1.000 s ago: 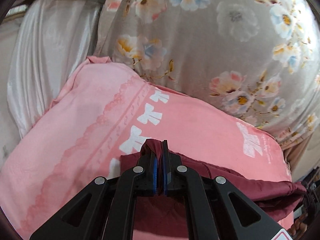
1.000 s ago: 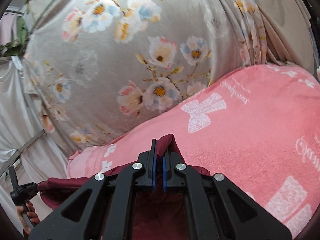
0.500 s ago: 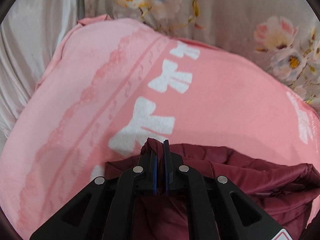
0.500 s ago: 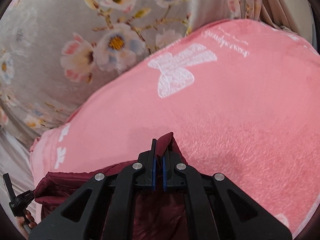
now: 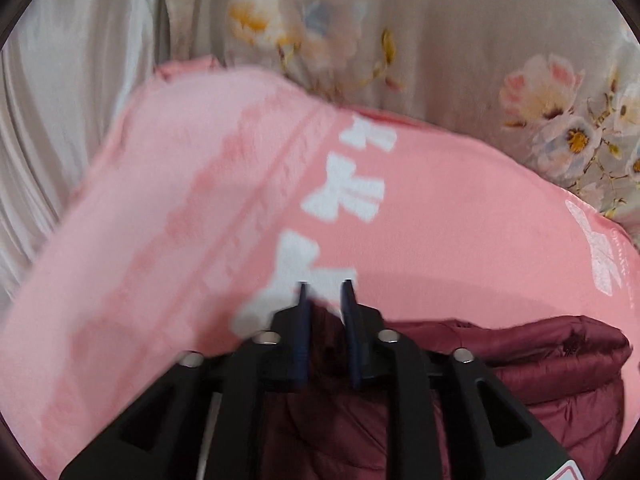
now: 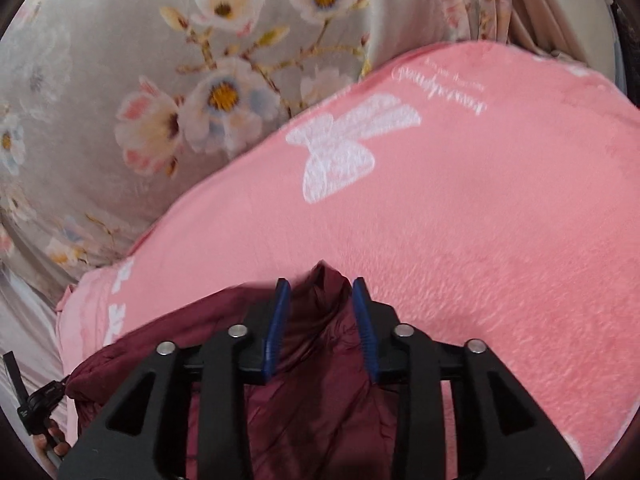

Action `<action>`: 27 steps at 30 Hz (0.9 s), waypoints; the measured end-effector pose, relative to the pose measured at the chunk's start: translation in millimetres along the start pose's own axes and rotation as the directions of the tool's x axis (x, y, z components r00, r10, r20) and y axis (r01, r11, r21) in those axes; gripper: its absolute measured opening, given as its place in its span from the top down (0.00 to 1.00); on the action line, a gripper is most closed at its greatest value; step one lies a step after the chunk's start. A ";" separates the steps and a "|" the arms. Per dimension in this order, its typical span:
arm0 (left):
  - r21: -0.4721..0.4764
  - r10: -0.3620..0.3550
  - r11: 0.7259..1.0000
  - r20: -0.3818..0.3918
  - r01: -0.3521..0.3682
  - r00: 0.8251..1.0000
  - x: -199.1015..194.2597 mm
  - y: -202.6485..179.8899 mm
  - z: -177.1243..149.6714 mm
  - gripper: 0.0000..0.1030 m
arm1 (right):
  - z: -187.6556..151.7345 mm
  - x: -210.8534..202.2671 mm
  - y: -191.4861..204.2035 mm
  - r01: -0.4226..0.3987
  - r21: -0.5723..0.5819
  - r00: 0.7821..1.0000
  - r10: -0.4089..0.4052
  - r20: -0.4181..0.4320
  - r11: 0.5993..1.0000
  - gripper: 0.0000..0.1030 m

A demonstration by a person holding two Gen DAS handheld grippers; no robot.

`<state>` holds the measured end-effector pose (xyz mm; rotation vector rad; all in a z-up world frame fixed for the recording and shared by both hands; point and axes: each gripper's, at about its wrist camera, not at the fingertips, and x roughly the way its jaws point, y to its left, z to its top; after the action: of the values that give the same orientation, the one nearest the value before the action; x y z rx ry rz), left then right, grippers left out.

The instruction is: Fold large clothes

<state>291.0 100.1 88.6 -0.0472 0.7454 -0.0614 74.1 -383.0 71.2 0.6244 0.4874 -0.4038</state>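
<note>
Two grippers: parted over one maroon puffer jacket (image 6: 320, 380), neither clamped on it.
Jacket place: lay on pink fleece blanket (image 6: 460, 240), near lower edge of both wrist views, well short of blanket's far edge.
Jacket look: dark maroon, quilted, glossy shell; puffed, bunched into thick rolled layers at right side of left wrist view (image 5: 560, 360); small peak of fabric stood up between right fingers; full outline hidden under gripper bodies.
Left gripper (image 5: 325, 312): jaws apart, narrow gap, blue pads (image 5: 303, 332) to either side of a fold; cloth seemed loose between them, not pinched; view blurred.
Right gripper (image 6: 320, 316): jaws wider apart, blue pads (image 6: 362, 320) flanking the raised peak, no squeeze visible.
Step in hand: judged as release of a folded-over edge, both corners set down on the jacket's own body.
Progress: judged partway; bulk looked doubled, yet lumpy and uneven.
Next move: likely called for backing both tools clear without dragging the slick shell, then a fresh grip on the next edge, or a press to flatten trapped air.
Risk: puffy fill could spring the fold open once let go; slippery fabric might slide on the fleece.
Blanket: pink, plush, white bow prints (image 6: 340, 148), pale script line beside one bow, lace-like band along left part in left wrist view.
Beyond: grey floral curtain (image 6: 180, 80) behind blanket; plain pale satin drape (image 5: 80, 80) at left.
</note>
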 end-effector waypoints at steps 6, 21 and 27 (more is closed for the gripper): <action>0.076 0.063 0.995 0.106 -0.071 0.992 -49.7 -17.9 20.8 0.39 | -7.9 -18.2 56.9 -0.081 -0.135 0.996 0.077 -0.034 0.988 0.68; 0.232 -0.086 0.963 -0.232 0.141 0.969 28.9 -172.9 -49.4 0.68 | -91.5 92.3 163.8 -0.116 -0.332 0.950 0.006 -0.314 0.936 0.72; 0.231 -0.077 0.967 -0.149 0.111 0.986 40.3 -169.2 -78.2 0.66 | -112.8 97.9 162.4 -0.100 -0.393 0.960 -0.016 -0.281 0.914 0.72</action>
<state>260.8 -73.2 14.9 0.1526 0.8703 -0.2469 199.3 -211.3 11.9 0.2862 0.8021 -0.1620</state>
